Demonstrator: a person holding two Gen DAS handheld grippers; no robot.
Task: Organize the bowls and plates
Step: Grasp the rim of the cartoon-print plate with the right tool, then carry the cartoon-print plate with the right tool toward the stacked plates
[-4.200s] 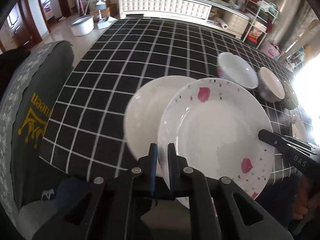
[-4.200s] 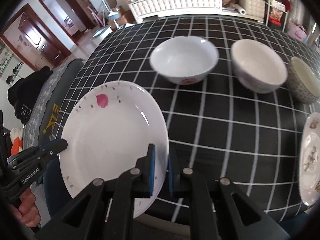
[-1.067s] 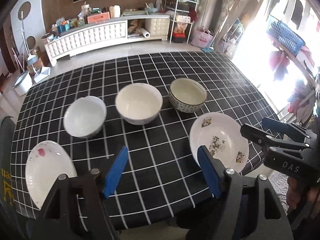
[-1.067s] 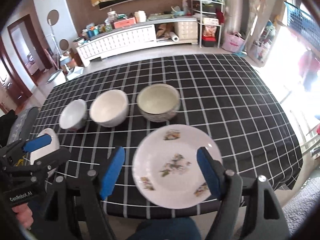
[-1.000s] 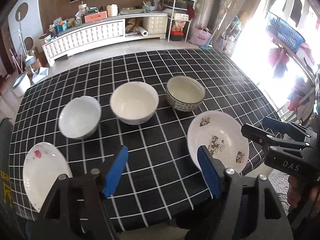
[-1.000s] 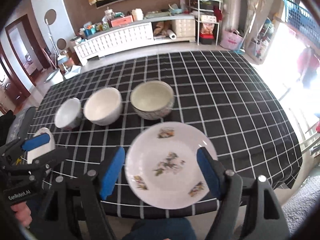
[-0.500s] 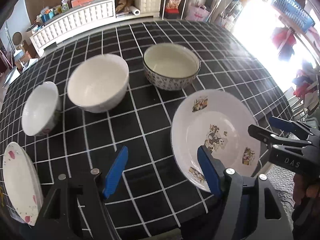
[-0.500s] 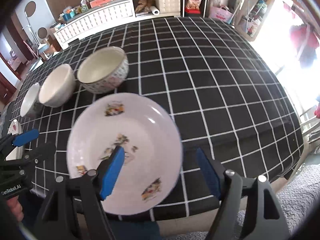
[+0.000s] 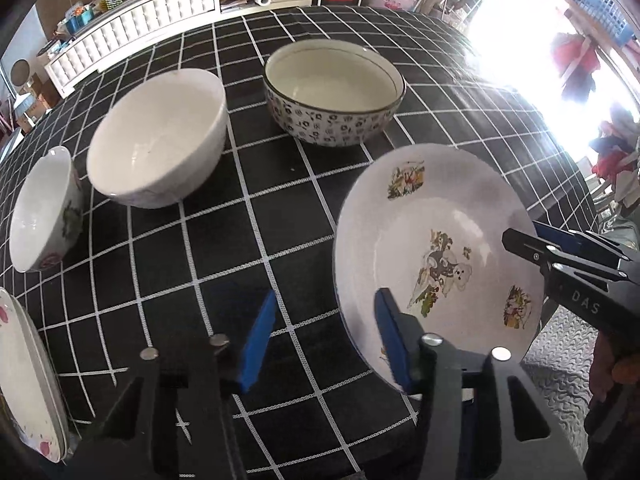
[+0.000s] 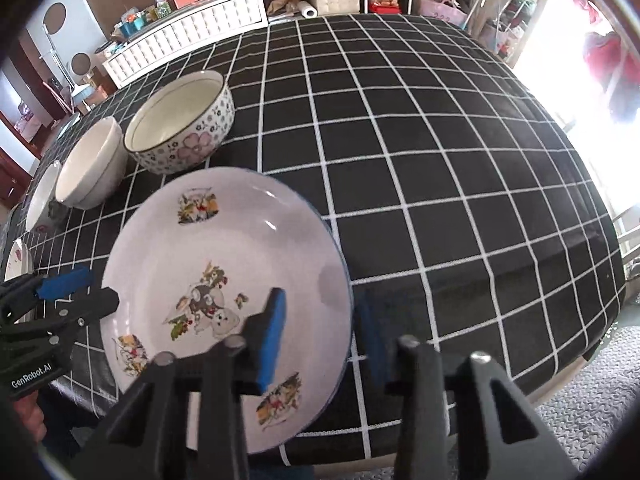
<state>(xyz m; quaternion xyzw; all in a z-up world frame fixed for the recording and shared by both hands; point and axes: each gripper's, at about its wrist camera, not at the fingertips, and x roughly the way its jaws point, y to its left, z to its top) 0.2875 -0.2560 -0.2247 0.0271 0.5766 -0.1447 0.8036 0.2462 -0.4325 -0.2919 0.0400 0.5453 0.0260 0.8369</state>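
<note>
A white plate with cartoon pictures lies at the table's near edge. My left gripper straddles its left rim, one blue pad over the cloth and the other over the plate. Its jaws are closing and a gap still shows. My right gripper straddles the opposite rim. Its jaws are closing too, blurred, and the pads do not touch the plate. Behind the plate stand a flower-patterned bowl, a white bowl and a smaller white bowl. Stacked pink-flowered plates lie far left.
A black cloth with white grid lines covers the table. The plate's near rim hangs slightly past the table's front edge. A white sideboard crowded with items stands beyond the far side. Bright window light washes out the right.
Both grippers have come down onto the cartoon plate, which now fills the views. Their jaws have narrowed around its opposite rims. The pink-flowered plate held earlier now lies far left.
</note>
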